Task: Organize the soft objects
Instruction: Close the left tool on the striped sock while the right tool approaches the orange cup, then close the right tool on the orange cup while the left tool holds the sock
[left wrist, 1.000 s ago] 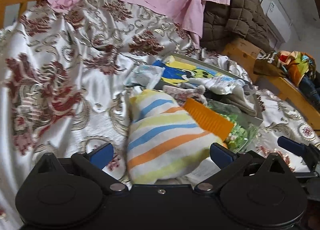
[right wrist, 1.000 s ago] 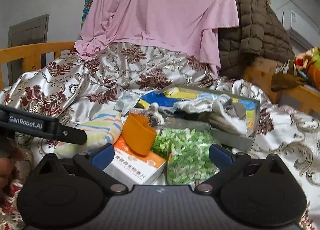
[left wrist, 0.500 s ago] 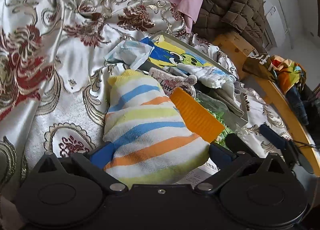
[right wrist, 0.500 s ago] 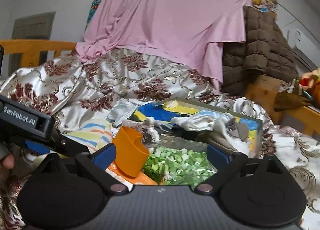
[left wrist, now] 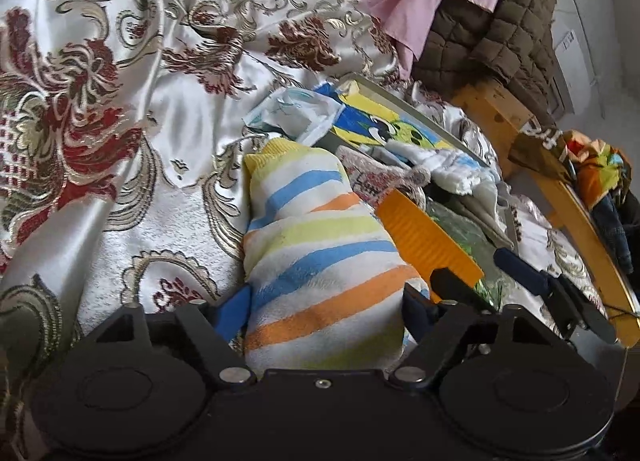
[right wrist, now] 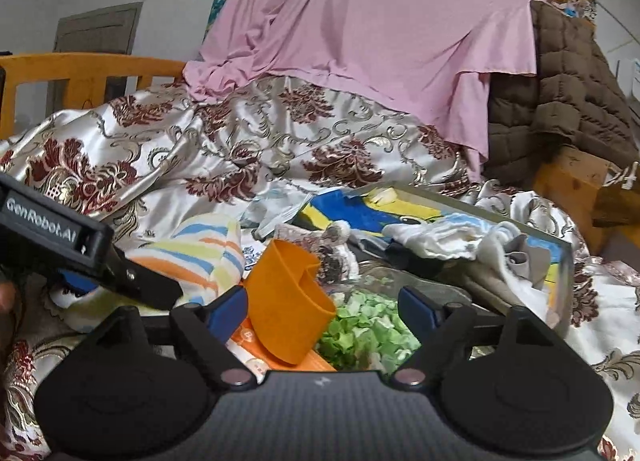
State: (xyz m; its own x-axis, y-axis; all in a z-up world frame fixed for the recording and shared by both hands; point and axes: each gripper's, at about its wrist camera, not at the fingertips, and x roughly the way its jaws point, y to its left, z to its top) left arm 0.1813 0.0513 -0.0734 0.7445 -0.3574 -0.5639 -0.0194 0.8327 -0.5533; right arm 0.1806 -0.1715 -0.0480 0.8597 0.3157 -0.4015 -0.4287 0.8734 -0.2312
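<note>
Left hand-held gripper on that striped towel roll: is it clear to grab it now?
Probably yes. The left hand-held gripper already straddles the striped towel roll, its jaws just closing on both sides with nothing between. The orange cup leans close on the right but looks outside the jaws.

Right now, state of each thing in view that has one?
left gripper: jaws just closing, pads against the striped sock
right gripper: open, jaws just closing around orange cup and bag of green pieces
orange cup: tilted
cartoon box: open, cloths inside
</note>
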